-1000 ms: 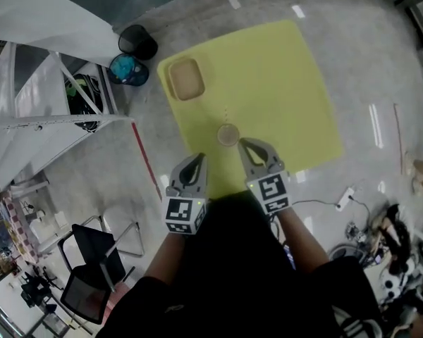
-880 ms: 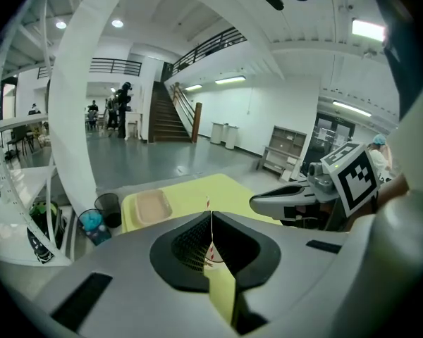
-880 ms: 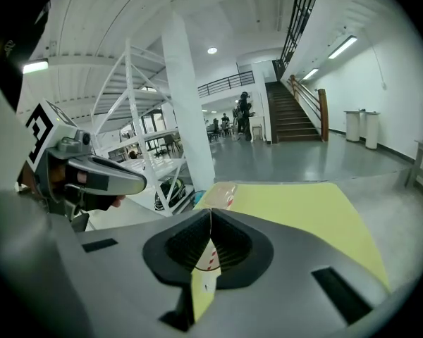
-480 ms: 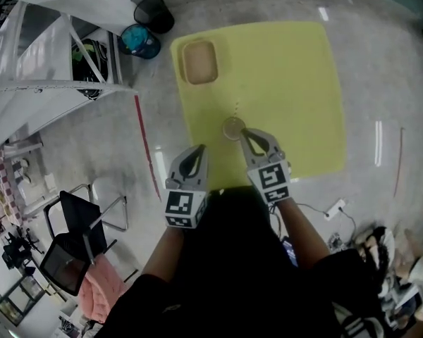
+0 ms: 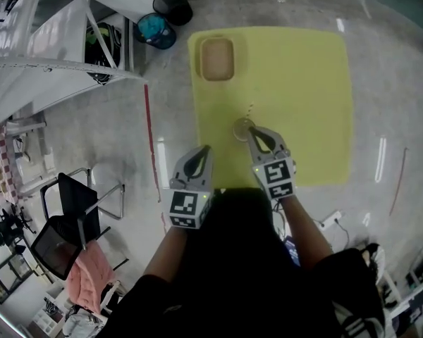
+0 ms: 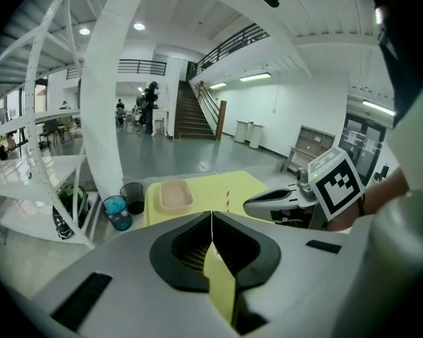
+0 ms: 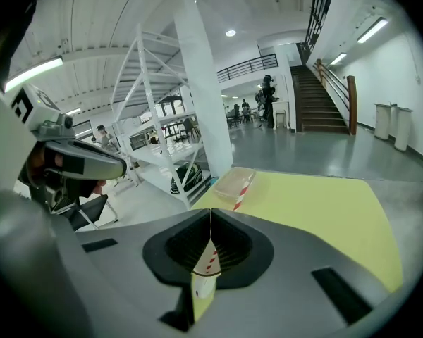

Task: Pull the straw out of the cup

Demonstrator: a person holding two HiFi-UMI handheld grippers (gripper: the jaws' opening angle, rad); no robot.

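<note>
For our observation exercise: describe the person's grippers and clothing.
Both the left gripper and right gripper have pale grey tapering jaws with black inner recesses. Each carries a cube with black-and-white square markers. The person wears a black top.

Yellow mat (image 5: 303,83) — tan tray (image 5: 217,58), black bin (image 5: 173,7)

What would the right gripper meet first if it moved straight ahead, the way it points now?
Most likely the striped straw, standing in the cup: it crosses just beyond the tips of the shut right gripper. Depth is unclear.
</note>
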